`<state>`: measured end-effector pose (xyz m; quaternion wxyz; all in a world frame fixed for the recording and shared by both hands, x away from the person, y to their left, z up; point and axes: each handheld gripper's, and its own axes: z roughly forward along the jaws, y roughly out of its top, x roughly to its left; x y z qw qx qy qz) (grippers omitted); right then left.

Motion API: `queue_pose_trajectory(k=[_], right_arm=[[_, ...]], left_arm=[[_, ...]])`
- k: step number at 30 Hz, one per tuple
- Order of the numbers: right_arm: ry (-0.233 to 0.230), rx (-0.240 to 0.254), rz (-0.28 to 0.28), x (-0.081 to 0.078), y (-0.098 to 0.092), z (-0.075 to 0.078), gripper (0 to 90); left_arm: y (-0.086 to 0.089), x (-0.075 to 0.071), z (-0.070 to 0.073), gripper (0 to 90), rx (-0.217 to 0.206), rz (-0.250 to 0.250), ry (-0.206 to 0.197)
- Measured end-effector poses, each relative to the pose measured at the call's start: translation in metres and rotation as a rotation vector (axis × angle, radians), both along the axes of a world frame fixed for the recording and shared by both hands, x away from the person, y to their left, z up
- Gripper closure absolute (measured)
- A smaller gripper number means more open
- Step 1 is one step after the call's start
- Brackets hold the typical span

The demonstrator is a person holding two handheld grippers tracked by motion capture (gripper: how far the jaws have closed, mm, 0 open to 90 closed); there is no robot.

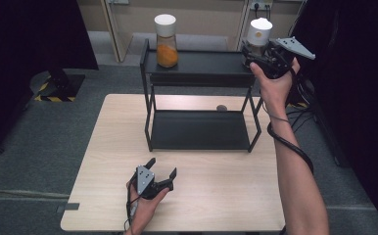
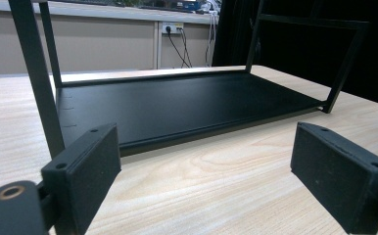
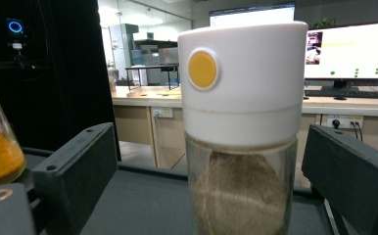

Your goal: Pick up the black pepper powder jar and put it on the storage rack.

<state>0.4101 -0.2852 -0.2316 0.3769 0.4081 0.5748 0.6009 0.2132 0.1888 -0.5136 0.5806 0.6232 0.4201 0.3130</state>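
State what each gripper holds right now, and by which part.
Nothing is held. The right gripper stands open around the pepper jar, its pads clear of the glass. The left gripper is open over the table.

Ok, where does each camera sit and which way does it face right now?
High view: above the table's near side, looking forward and down at the rack; both forearms show.
Left gripper view: rides the left gripper, low over the table, facing the rack's lower shelf.
Right gripper view: faces the pepper jar between its open jaws.
Shared: high and right views both show the orange jar.

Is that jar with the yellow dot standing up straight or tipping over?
Upright: the jar stands on the rack's top shelf, white cap uppermost, walls vertical.
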Motion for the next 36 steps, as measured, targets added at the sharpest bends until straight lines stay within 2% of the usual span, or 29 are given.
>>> queue_pose_trajectory(k=[13,27,36], right_arm=[[0.0,-0.012,0.026,-0.021,-0.009,-0.013,3.5],[0.005,-0.041,0.058,-0.036,-0.014,-0.025,2.8],[0.018,-0.045,0.083,-0.052,-0.019,-0.043,2.8]], left_arm=[[-0.001,0.0,0.0,10.8,0.005,-0.001,-0.002],[-0.001,-0.001,0.0,10.7,0.002,0.002,-0.003],[-0.002,-0.001,0.0,10.8,0.005,0.002,-0.003]])
